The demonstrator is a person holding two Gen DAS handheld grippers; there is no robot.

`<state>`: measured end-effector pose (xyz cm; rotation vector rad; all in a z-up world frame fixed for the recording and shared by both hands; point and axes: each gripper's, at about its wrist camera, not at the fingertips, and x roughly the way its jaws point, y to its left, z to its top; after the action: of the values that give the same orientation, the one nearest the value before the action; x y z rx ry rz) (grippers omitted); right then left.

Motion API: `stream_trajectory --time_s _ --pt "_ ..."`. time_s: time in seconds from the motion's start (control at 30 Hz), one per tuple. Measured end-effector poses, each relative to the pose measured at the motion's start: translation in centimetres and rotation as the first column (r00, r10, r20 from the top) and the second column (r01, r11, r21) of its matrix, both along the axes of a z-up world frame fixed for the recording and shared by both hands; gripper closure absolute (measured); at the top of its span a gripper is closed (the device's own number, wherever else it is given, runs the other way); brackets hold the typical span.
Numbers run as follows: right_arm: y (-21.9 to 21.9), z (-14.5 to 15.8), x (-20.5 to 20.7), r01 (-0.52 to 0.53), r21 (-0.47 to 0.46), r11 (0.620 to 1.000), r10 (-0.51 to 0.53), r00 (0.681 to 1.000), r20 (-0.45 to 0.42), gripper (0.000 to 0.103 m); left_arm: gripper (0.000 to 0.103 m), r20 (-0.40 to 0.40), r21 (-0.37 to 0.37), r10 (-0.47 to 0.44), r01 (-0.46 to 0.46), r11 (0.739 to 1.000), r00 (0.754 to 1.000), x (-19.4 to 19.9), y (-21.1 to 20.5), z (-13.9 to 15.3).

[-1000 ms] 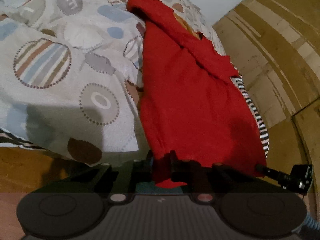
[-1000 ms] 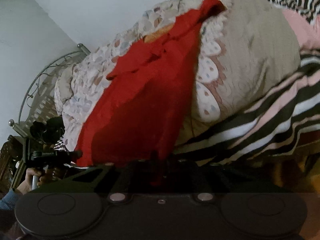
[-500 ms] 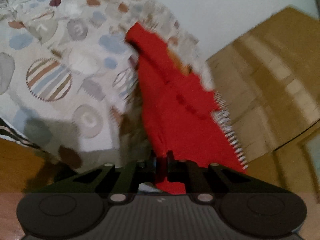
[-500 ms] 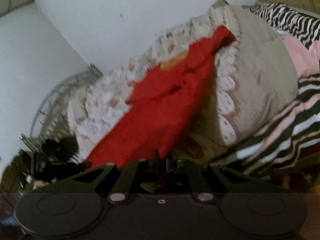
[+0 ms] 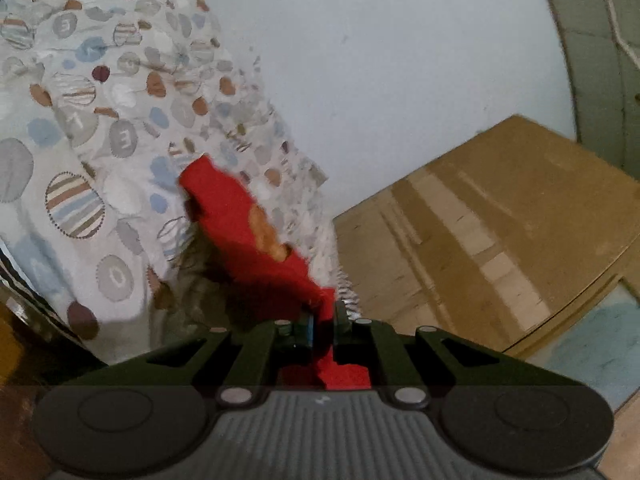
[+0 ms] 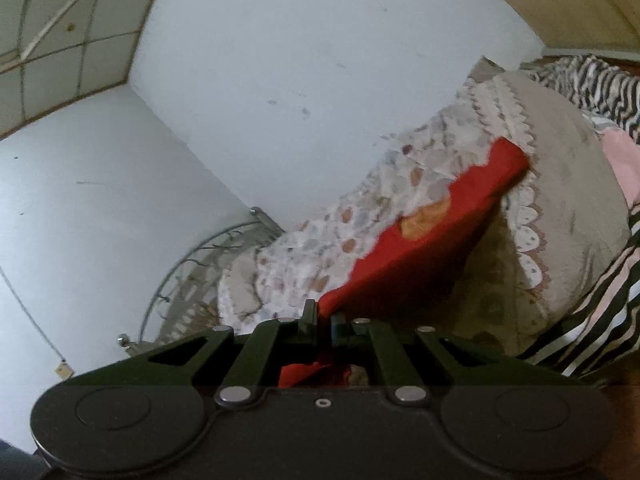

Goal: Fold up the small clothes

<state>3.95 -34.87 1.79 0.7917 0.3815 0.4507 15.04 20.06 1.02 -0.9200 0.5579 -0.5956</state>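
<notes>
A small red garment [image 5: 240, 224] with an orange patch stretches from the patterned bedspread [image 5: 100, 128] up to my left gripper [image 5: 323, 316], which is shut on one near corner of it. In the right wrist view the same red garment [image 6: 432, 248] runs from the bed to my right gripper [image 6: 323, 316], shut on another corner. The cloth is lifted and pulled taut between bed and grippers; its far end still touches the bedding. A bit of red cloth hangs behind each gripper's jaws.
A white wall [image 5: 400, 60] rises behind the bed. A wooden board [image 5: 500, 232] stands at the right in the left wrist view. A grey pillow [image 6: 560, 200], striped blankets [image 6: 592, 280] and a metal bed frame [image 6: 192, 280] show in the right wrist view.
Both grippers have risen and tilted upward with the red garment held. The garment looks narrower and more edge-on, and more wall shows in both views.
</notes>
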Motion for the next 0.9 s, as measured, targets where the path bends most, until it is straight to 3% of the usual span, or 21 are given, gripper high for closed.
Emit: stream_trajectory --time_s 0.17,0.33,0.5,0.6,0.73,0.9 --pt "0.2 2.1 -2.9 0.011 0.014 1.000 -0.012 0.999 0.033 0.098 0.096 0.001 -0.040 0.007 -0.006 0.999 1.000 -0.8 0.5 1.6" --pt "-0.8 2.0 -1.0 0.047 0.127 0.991 -0.050 0.998 0.024 0.098 0.096 -0.029 -0.101 -0.008 0.005 0.995 1.000 3.4 -0.2 2.4" --pt "-2.0 3.0 4.8 0.074 0.104 0.992 -0.079 0.996 0.047 0.098 0.096 -0.049 -0.086 0.011 -0.016 0.996 0.999 10.9 -1.7 3.7" --pt "-2.9 3.9 9.5 0.105 0.074 0.992 -0.110 0.991 0.072 0.098 0.096 -0.086 -0.120 0.019 -0.029 0.992 0.996 16.2 -2.6 3.6" --pt "-3.8 3.2 16.6 0.151 0.057 0.987 -0.155 0.986 0.066 0.098 0.096 -0.155 -0.147 0.023 -0.046 0.988 0.988 23.8 -4.3 2.4" --pt "-4.8 0.5 25.6 0.197 0.000 0.980 -0.197 0.980 -0.006 0.098 0.096 -0.245 -0.102 0.040 -0.067 0.992 0.969 32.1 -6.4 -0.6"
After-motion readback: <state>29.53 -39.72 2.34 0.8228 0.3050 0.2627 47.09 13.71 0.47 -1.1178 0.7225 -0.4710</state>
